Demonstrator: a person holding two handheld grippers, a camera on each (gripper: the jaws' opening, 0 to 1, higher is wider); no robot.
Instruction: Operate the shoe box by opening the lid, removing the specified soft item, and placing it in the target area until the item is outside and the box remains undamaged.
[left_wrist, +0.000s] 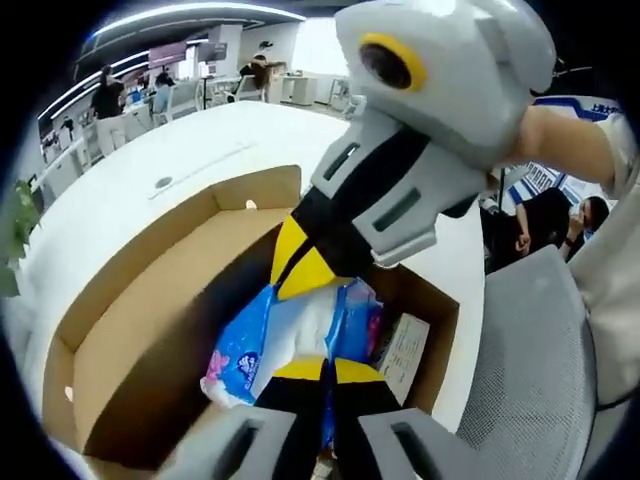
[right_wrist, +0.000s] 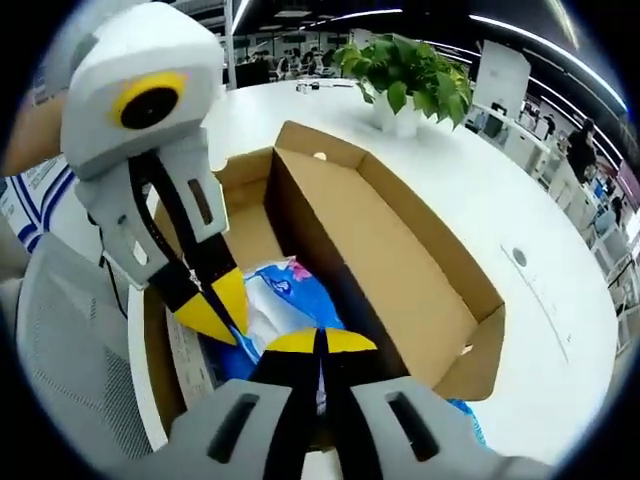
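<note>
Where the left gripper (left_wrist: 325, 372) meets the one blue-and-white soft pack (left_wrist: 300, 335), its yellow-tipped jaws are together, pinching it inside the single open shoe box (left_wrist: 150, 310). The right gripper (right_wrist: 320, 345) likewise has jaws together on the pack. A folded paper sheet (left_wrist: 405, 350) lies beside it. The lid (right_wrist: 400, 250) stands open. Farther off, the right gripper view alone shows one potted plant (right_wrist: 405, 70) on the white table (right_wrist: 520, 200); the left view shows a mesh chair (left_wrist: 530, 360).

White round table (right_wrist: 520, 200); potted green plant (right_wrist: 405, 70) on it; grey mesh chair (left_wrist: 530, 350); people at desks (left_wrist: 105, 95) behind.
</note>
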